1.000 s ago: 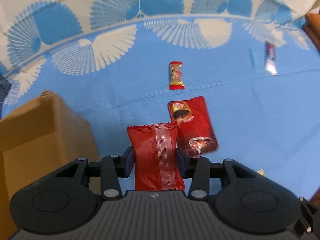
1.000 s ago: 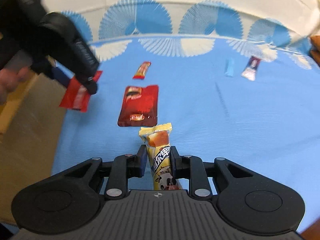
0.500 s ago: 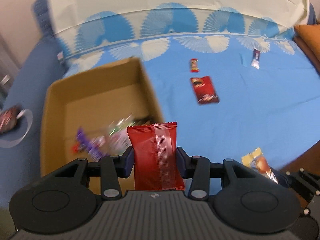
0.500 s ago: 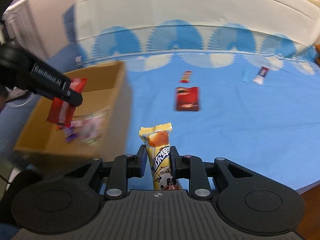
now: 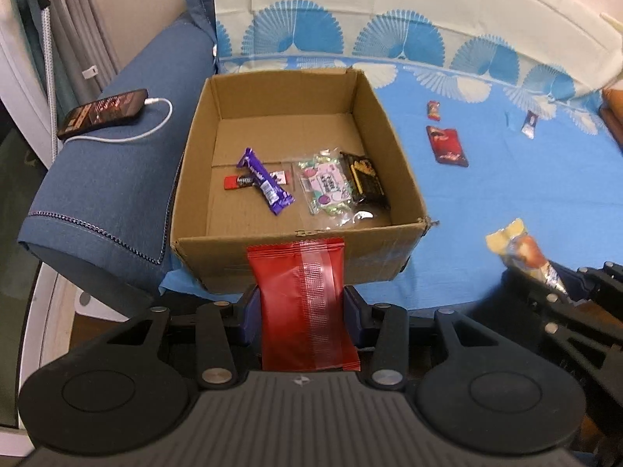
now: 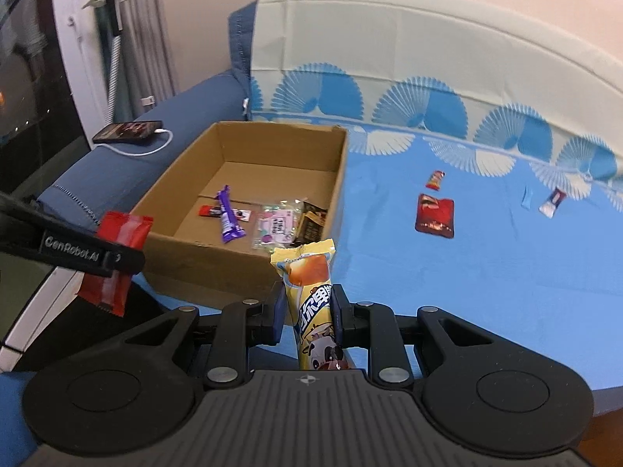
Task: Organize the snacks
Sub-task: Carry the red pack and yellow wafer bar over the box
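Both grippers have swung from the open blue cover back to the box (image 5: 296, 144), which was barely in view a second ago. Left gripper (image 5: 300, 311) is clamped on a red packet (image 5: 301, 303), held just short of the box's near wall. Right gripper (image 6: 305, 307) is pinched nearly closed on a yellow packet (image 6: 311, 292), off the box's near right corner. Four or five snacks already lie in the box. Besides the two in hand, four small snacks (image 5: 446, 144) are left toward the cover's far edge.
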`<state>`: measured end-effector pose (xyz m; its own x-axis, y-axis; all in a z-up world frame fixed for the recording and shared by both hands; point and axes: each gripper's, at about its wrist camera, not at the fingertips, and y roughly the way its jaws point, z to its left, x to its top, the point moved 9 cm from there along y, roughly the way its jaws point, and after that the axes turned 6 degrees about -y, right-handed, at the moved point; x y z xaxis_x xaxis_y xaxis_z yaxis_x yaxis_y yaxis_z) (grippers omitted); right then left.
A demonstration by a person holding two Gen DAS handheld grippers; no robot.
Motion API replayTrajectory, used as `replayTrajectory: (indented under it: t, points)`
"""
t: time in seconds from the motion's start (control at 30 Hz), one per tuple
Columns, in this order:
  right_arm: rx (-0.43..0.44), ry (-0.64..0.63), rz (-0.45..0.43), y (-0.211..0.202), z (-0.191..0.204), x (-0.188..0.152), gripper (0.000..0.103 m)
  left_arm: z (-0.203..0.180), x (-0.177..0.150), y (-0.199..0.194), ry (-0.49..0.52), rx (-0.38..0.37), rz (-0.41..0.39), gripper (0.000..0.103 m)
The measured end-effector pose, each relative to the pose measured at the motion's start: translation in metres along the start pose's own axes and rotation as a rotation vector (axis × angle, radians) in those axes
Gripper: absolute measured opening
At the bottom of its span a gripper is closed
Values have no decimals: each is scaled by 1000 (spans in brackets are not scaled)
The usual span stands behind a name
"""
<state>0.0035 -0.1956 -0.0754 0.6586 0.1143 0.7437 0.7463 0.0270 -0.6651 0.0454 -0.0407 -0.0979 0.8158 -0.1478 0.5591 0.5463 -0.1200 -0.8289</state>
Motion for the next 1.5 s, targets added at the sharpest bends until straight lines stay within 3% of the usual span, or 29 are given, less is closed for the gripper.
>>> replayTrajectory:
  t: [0.43, 1.5]
  points:
    - [-34, -56, -32, -19, 14, 2, 26, 4, -3, -16, -24, -33, -51, 49]
    - [-37, -93, 84, 18, 16, 1, 26, 14, 7, 22, -67, -52, 16, 49]
